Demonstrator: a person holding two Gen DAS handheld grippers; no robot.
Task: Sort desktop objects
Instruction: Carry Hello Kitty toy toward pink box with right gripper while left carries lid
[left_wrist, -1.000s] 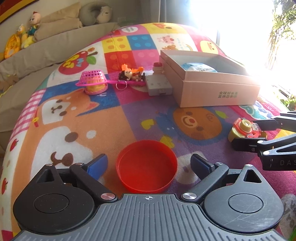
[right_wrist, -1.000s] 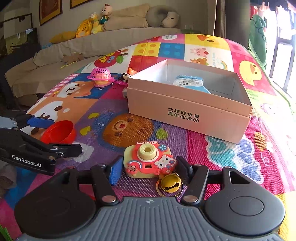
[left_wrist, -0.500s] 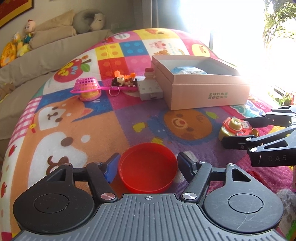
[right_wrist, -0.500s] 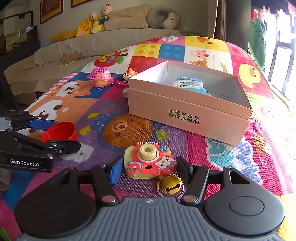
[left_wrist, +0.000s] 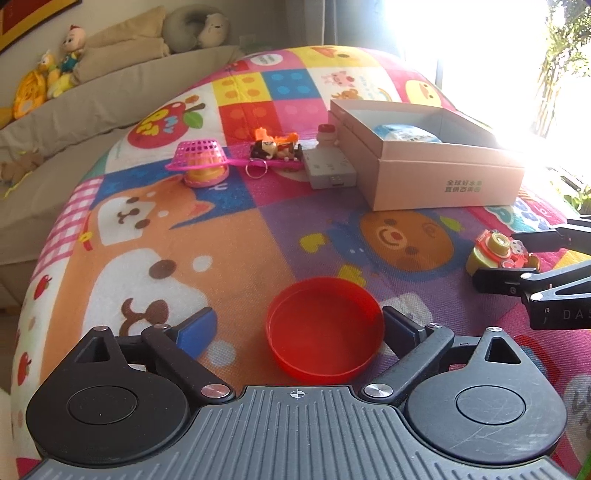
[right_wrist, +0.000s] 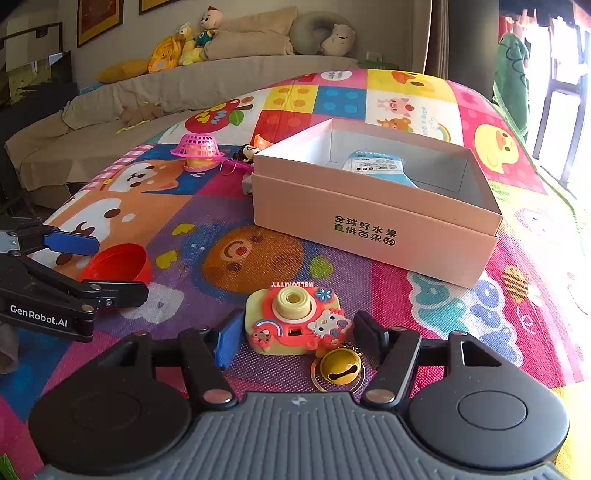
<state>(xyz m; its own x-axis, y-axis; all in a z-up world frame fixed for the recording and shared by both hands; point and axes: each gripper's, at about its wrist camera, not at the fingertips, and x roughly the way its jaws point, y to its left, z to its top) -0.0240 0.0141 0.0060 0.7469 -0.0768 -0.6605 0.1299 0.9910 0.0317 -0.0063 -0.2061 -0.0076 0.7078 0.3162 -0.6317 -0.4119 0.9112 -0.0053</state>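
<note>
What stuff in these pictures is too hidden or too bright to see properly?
- Blue packet inside the pink box: the box's near wall hides its lower part in both views; its print is too small to read.
- Grey block: in the right wrist view the box covers nearly all of it.
- Window side, left wrist view: glare washes out everything beyond the box.
- Toy camera: its back is hidden in both views.

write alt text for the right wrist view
The right tongs, jaws opening, straddle a toy camera with a yellow bell on a colourful play mat. Behind it sits an open pink box; at left, the left tongs flank a red lid.
</note>
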